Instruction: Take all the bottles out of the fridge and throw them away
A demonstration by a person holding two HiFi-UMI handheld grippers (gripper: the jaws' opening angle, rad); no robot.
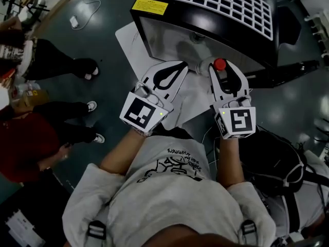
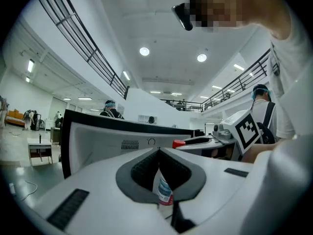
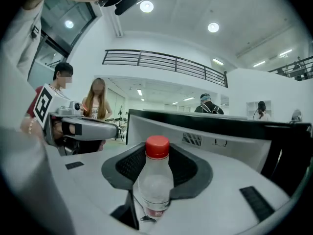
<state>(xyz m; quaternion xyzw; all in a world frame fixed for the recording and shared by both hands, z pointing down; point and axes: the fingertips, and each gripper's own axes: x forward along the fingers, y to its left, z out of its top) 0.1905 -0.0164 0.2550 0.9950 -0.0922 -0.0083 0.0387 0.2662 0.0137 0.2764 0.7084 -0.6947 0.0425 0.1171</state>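
Right jaws: the right gripper (image 1: pixel 221 68) stood part-spread, pinching the red-capped bottle (image 3: pixel 155 180) upright by its body, in front of the fridge (image 1: pixel 180 41).
Left jaws: the left gripper (image 2: pixel 157 151) had its tips together; a labelled bottle (image 2: pixel 165 192) seemed pinched low between the pads.
Risk: that low, narrow hold could let the labelled bottle slip and drop.
Surface: dark glossy floor (image 1: pixel 110 37); white board (image 1: pixel 128 41) beneath the fridge.
Room: bright hall, balcony railing (image 3: pixel 161 62), bystanders (image 1: pixel 31 138).

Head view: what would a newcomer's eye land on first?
First, the red-capped clear bottle, clamped upright in the right tool at the picture's centre. Then the black fridge with its white grid top, just ahead of both tools. Beside them, the left tool has a labelled bottle in its jaw gap.
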